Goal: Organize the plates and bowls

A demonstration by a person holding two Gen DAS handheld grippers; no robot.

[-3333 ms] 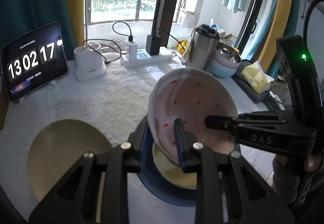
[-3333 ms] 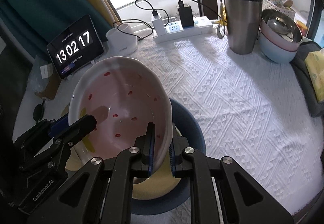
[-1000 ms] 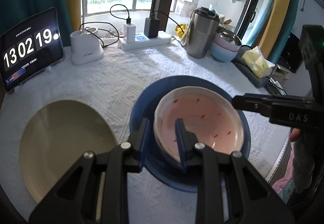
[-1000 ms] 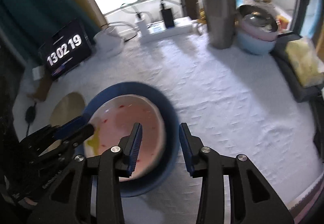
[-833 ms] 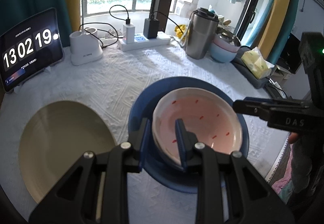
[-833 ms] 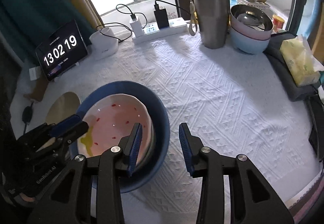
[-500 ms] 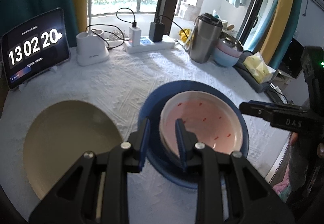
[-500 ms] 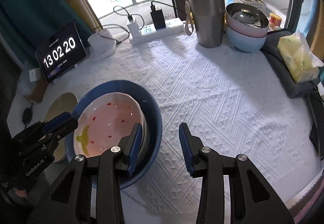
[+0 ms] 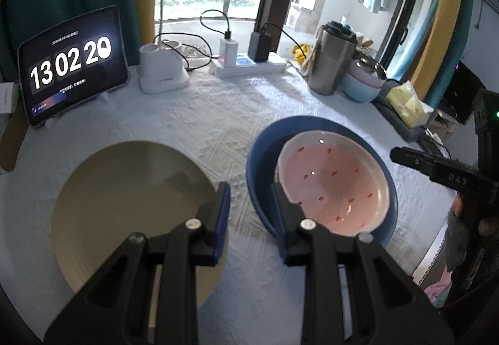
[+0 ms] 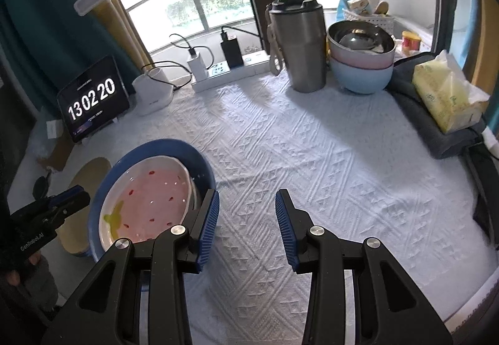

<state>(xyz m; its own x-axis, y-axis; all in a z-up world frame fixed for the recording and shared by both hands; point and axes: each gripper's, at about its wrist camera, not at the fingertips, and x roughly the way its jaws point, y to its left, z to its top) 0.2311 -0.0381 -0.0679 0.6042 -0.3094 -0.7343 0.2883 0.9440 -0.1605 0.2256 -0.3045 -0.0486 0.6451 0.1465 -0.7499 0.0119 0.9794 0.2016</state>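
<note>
A pink bowl (image 9: 333, 179) with red specks lies nested inside a larger blue bowl (image 9: 312, 123) on the white tablecloth. A flat beige plate (image 9: 131, 198) lies to its left. My left gripper (image 9: 250, 211) is open over the strip of cloth between plate and blue bowl, its right finger beside the blue rim, holding nothing. In the right wrist view my right gripper (image 10: 246, 217) is open over bare cloth, just right of the blue bowl (image 10: 162, 147) and pink bowl (image 10: 149, 195). Each gripper shows at the edge of the other's view.
Along the back stand a tablet clock (image 9: 71, 67), a white stand (image 9: 162, 70), a power strip with chargers (image 9: 249, 64), a steel tumbler (image 10: 299, 49) and stacked pastel bowls (image 10: 361, 70). A tissue pack (image 10: 446, 95) lies on a dark cloth at right.
Both grippers held the pink bowl tilted over the blue one; it now rests inside. The right gripper let go and drew off right; the left came off the rim and slid left.
</note>
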